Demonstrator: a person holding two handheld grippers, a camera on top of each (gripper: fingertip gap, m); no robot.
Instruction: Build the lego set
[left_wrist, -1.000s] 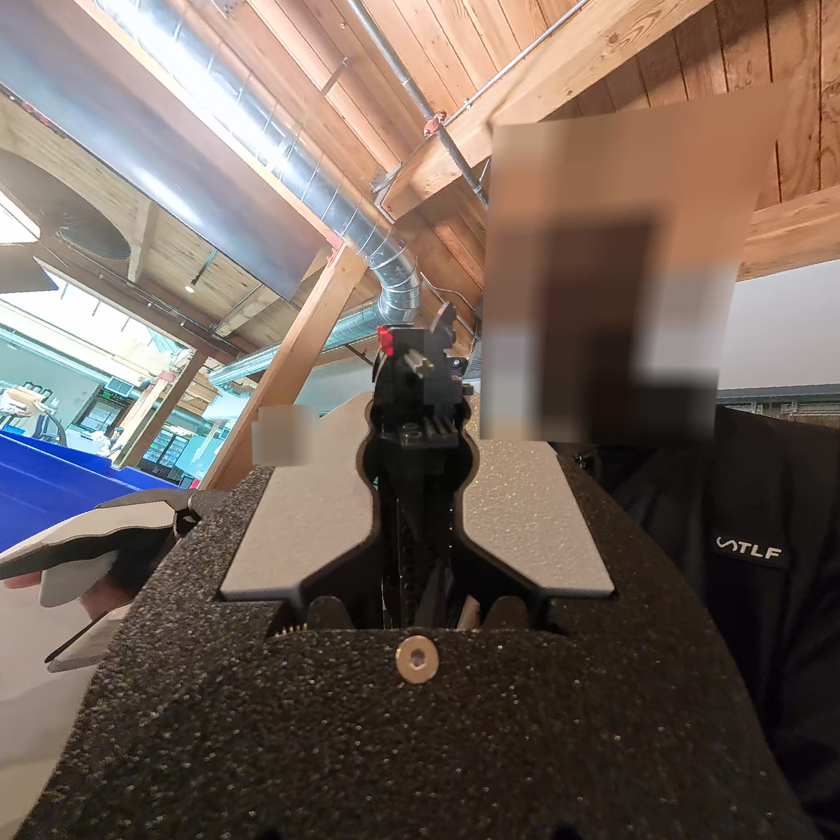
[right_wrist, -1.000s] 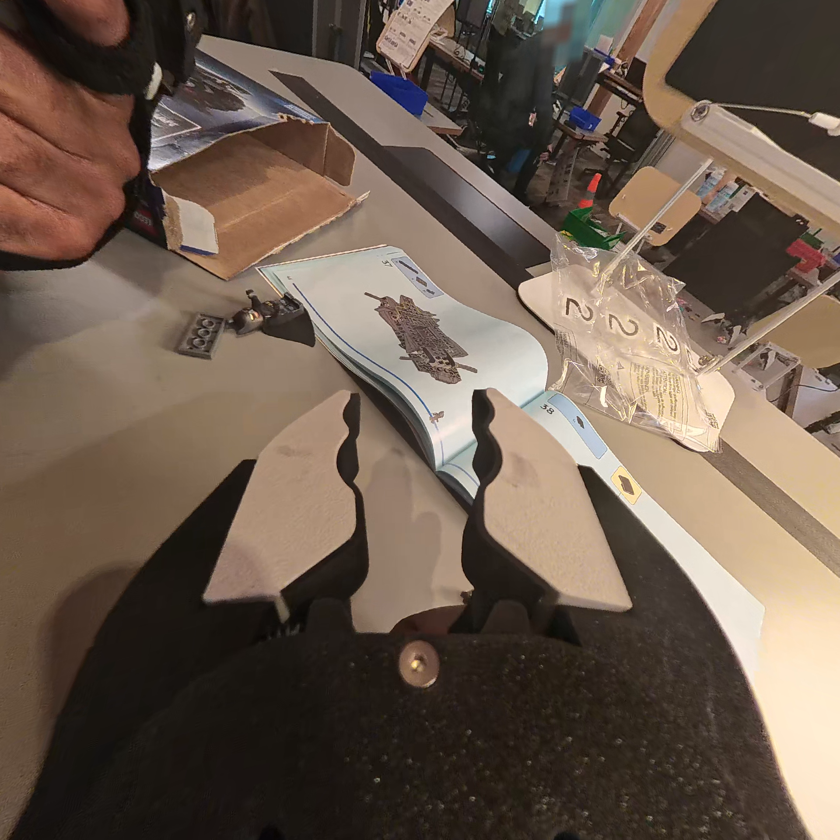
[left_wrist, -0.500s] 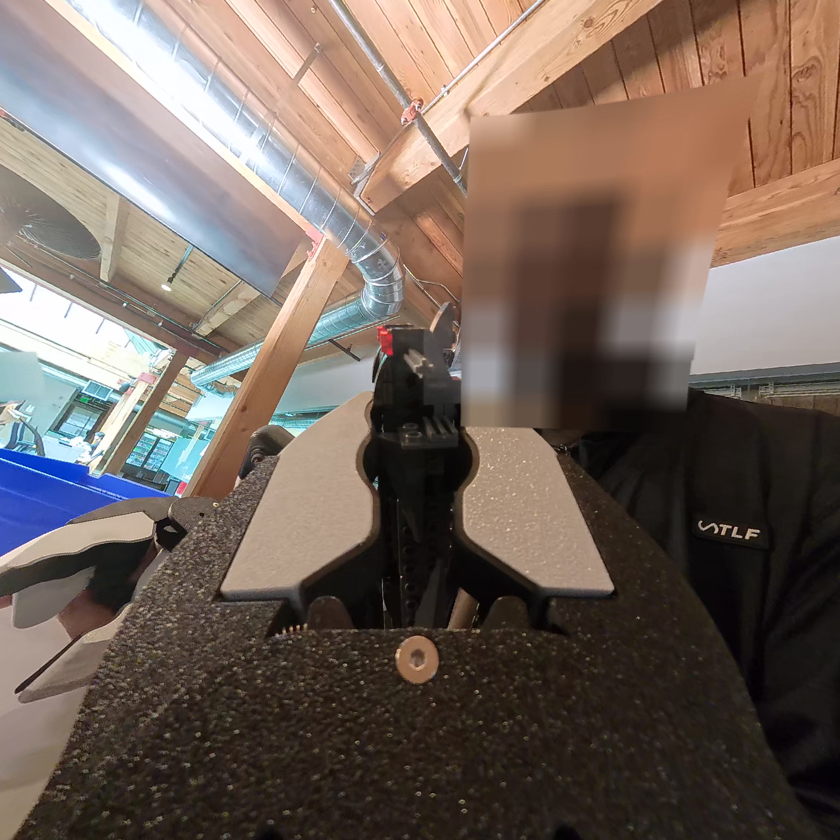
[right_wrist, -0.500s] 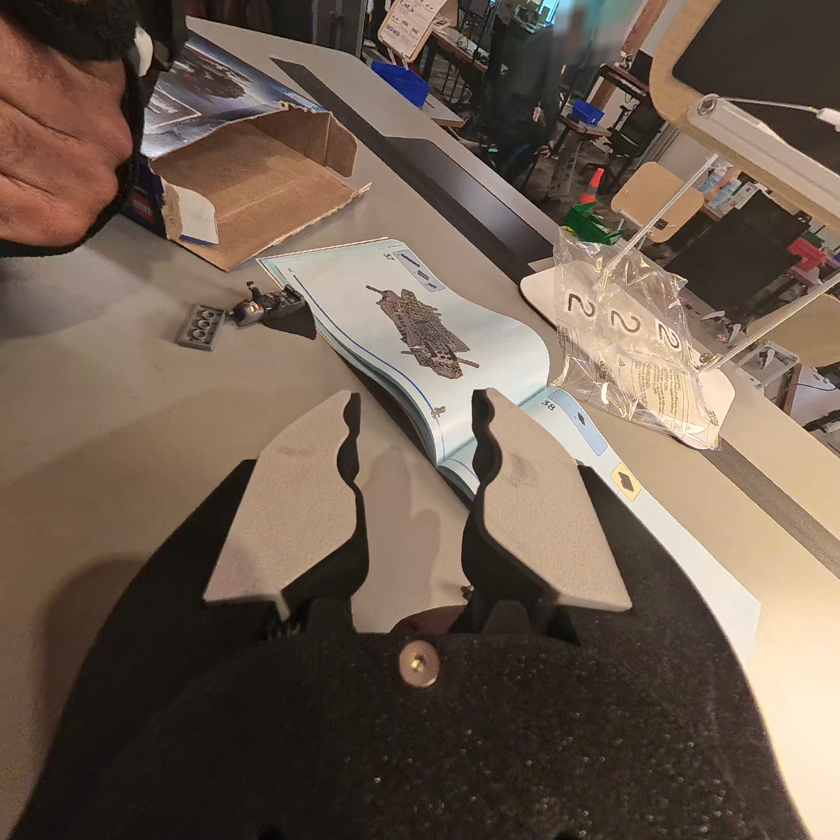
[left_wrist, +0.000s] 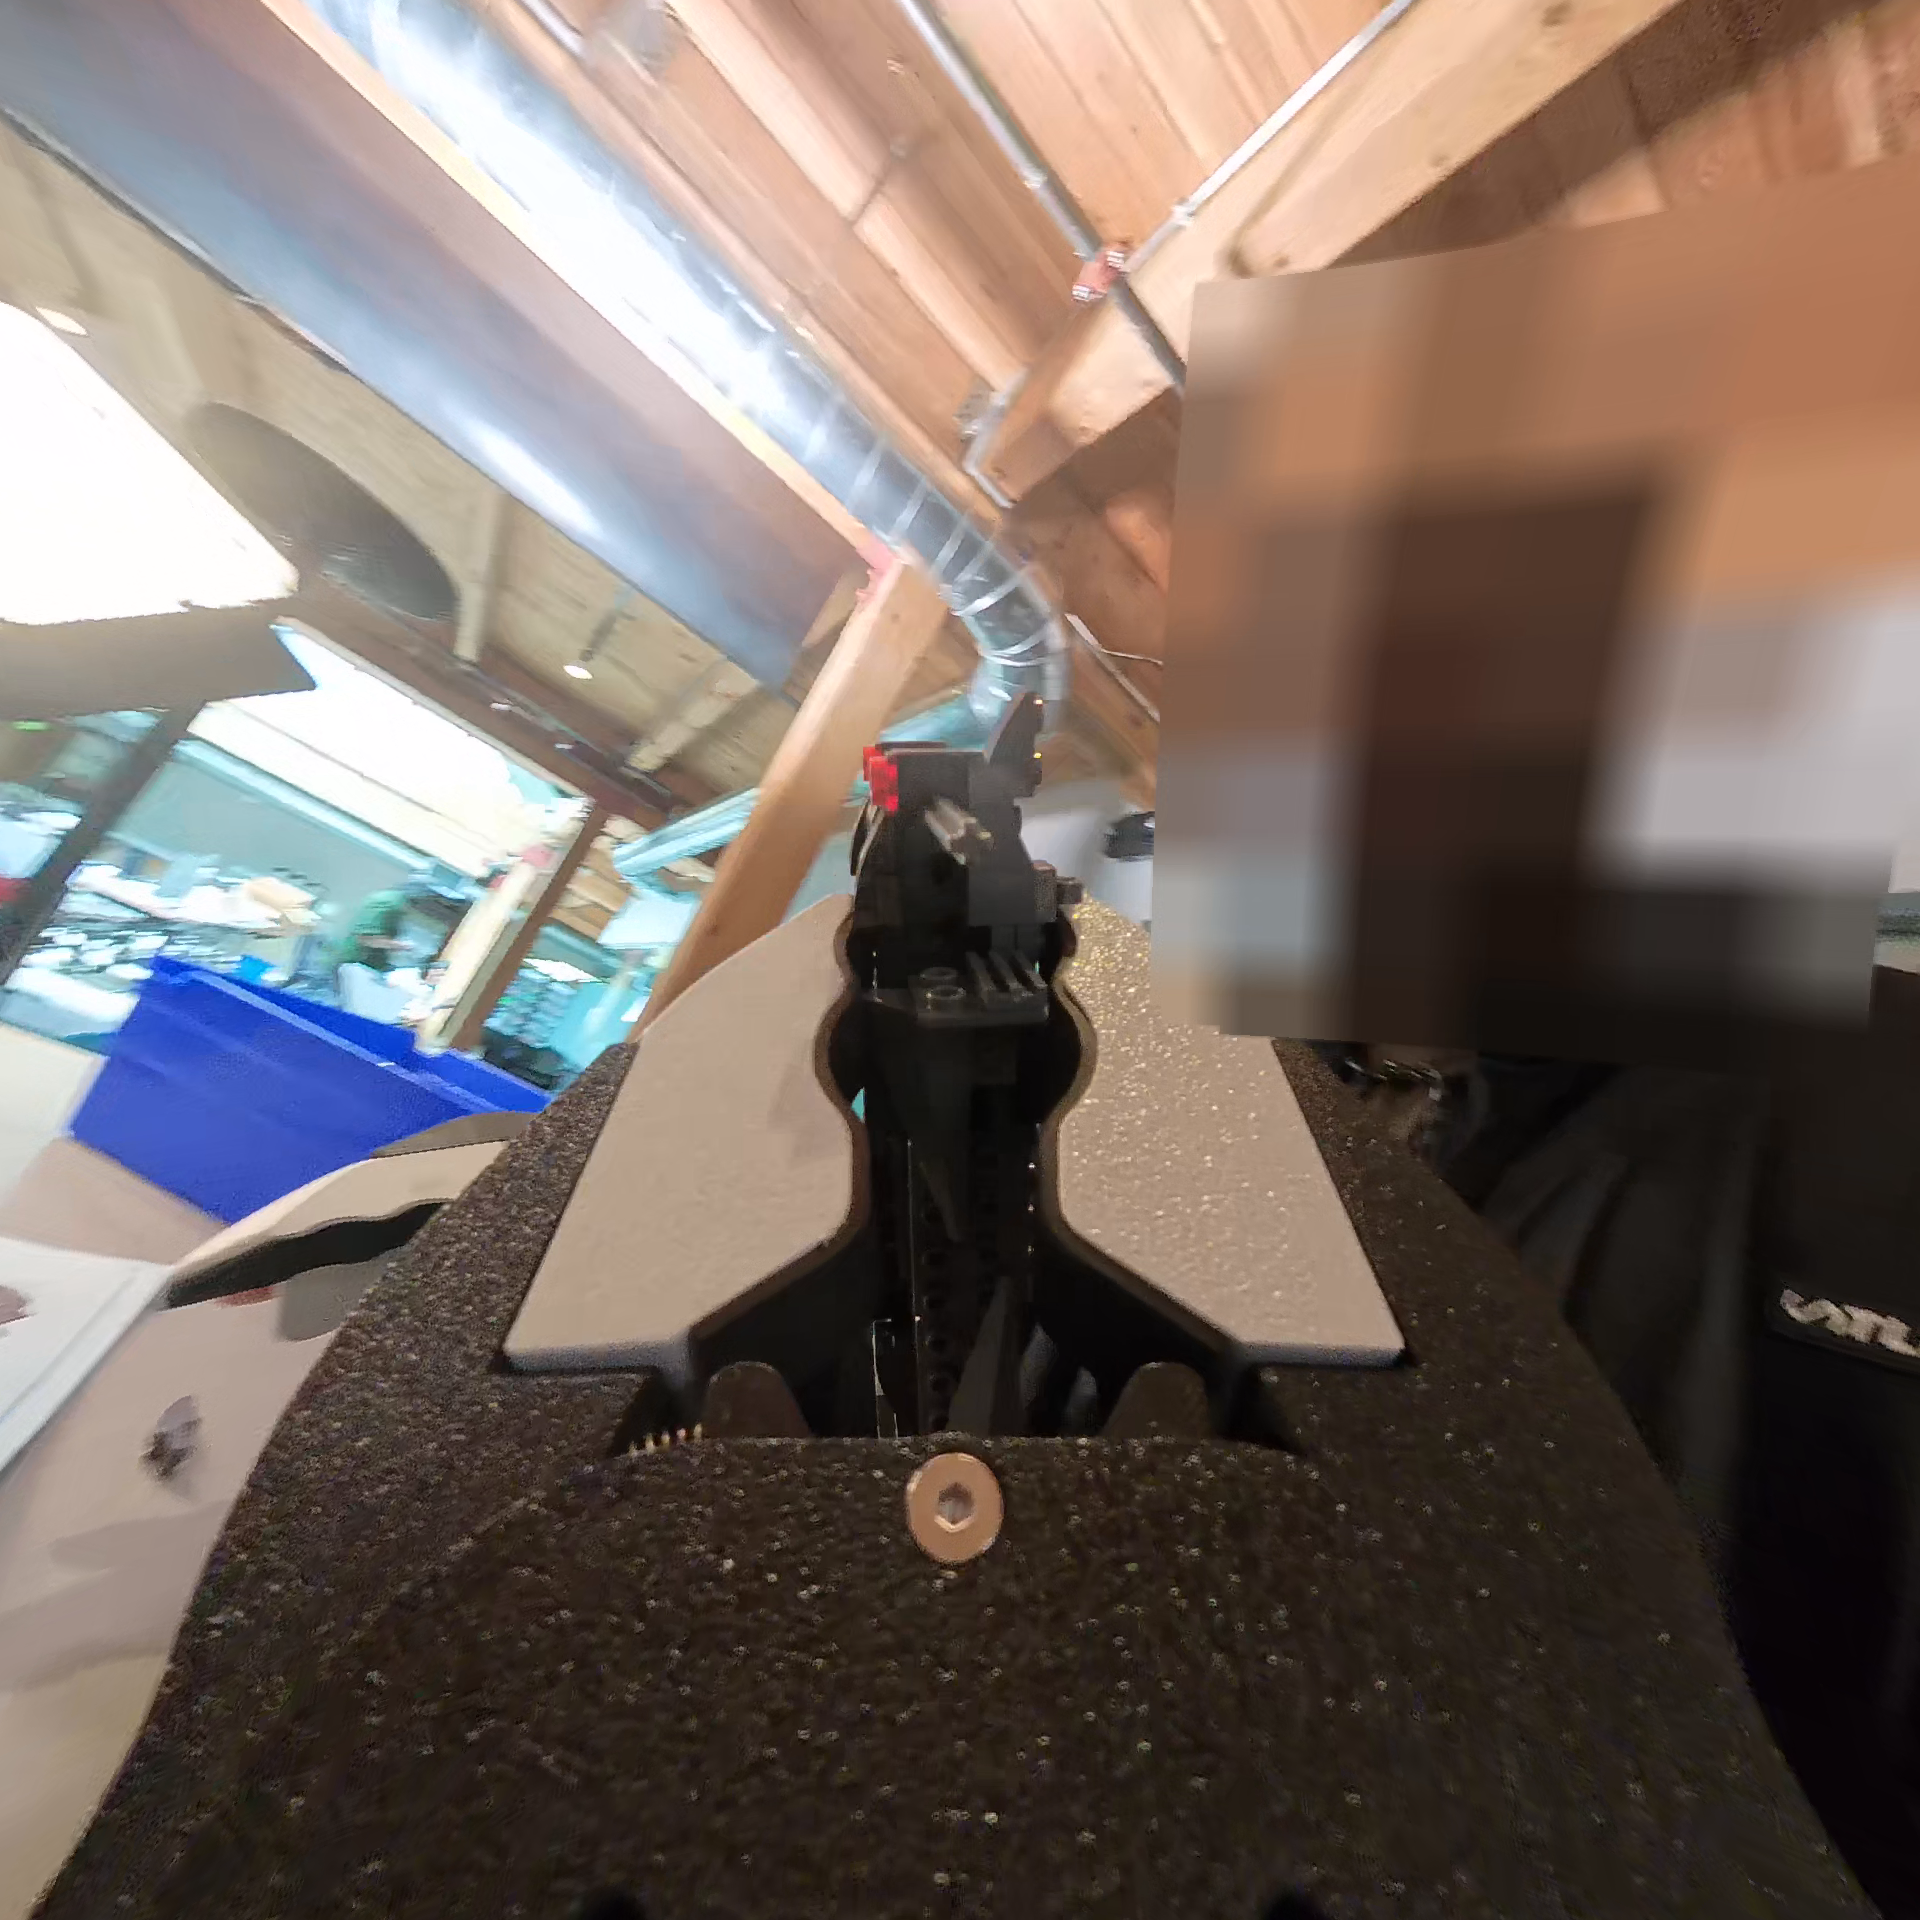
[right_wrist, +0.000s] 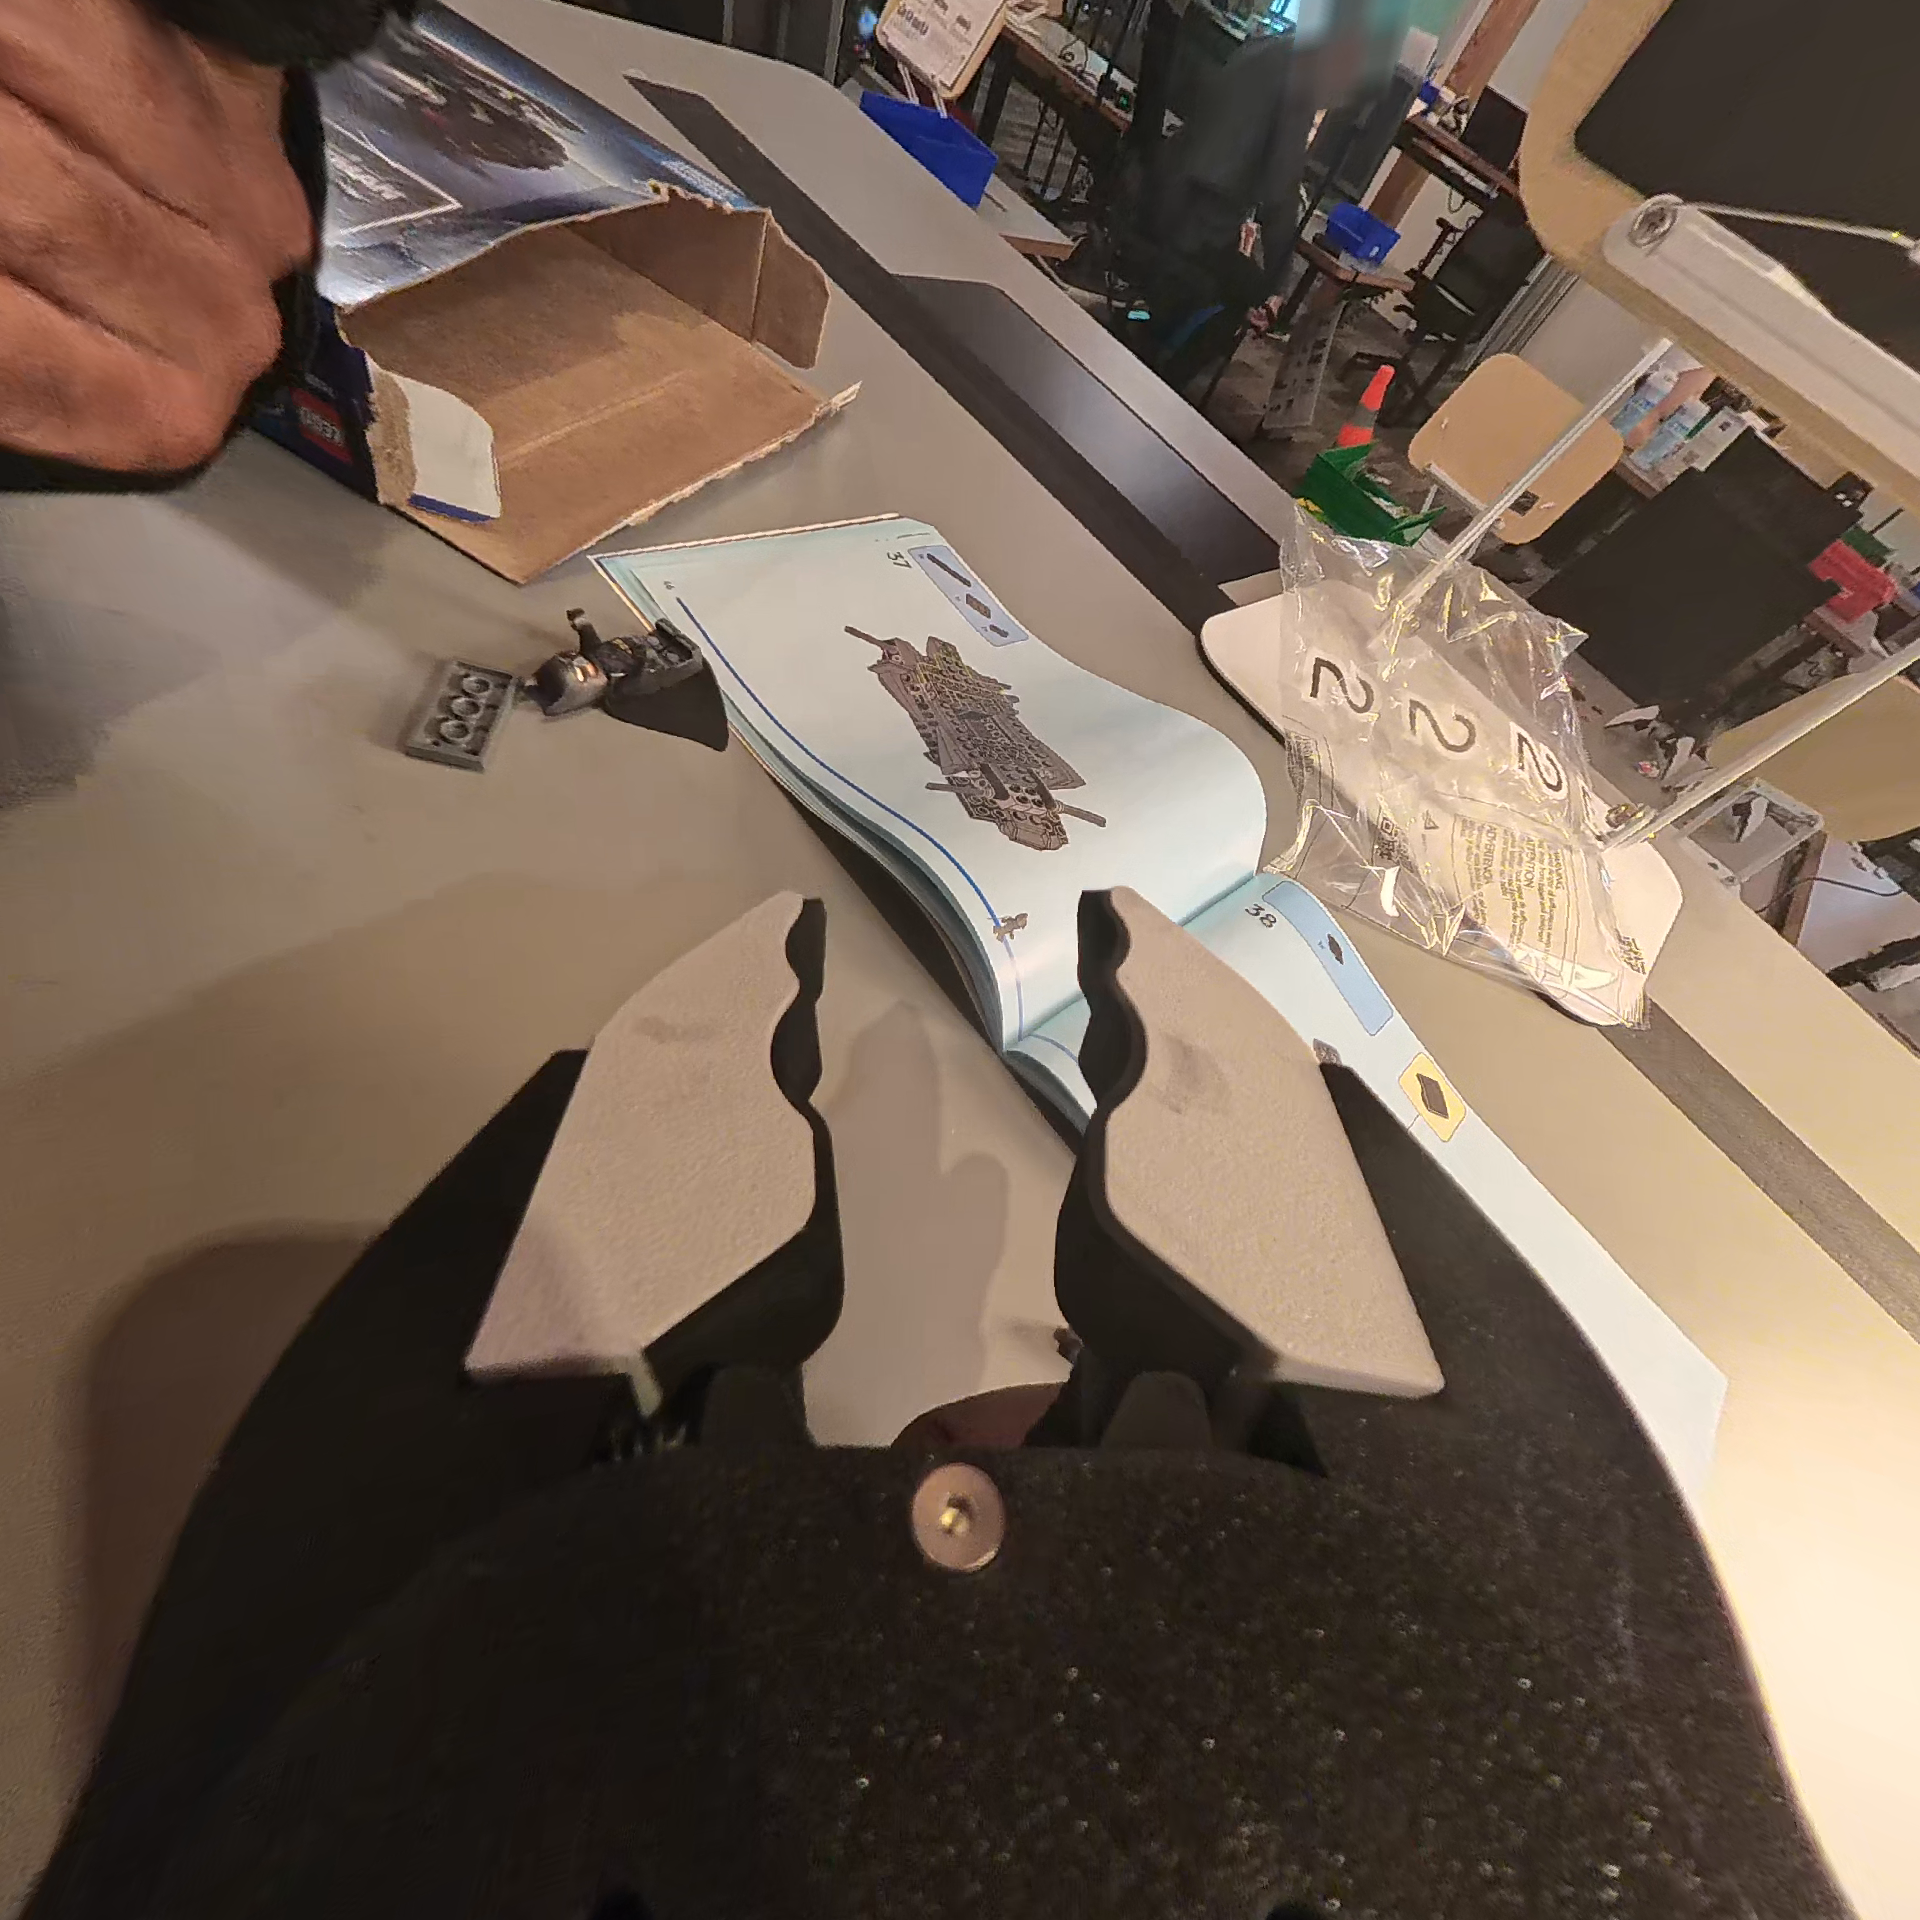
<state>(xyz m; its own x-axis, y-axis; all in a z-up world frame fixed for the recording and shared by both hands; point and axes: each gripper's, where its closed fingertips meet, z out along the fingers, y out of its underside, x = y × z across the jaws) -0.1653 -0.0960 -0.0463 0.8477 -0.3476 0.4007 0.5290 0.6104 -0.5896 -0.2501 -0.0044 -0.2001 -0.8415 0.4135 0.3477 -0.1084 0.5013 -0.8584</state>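
The left gripper (left_wrist: 951, 997) squeezes a black brick model (left_wrist: 951, 883), while the right gripper (right_wrist: 945, 935) hangs open and empty just over the booklet (right_wrist: 987, 727).

On my grey desk (right_wrist: 260, 987) lie an open booklet (right_wrist: 987, 748), a torn box (right_wrist: 582, 343), a grey plate (right_wrist: 457, 715) beside a small dark piece (right_wrist: 623, 670), and a clear bag (right_wrist: 1455, 790). Overhead runs a silver duct (left_wrist: 727, 343) under wooden beams (left_wrist: 1195, 312).
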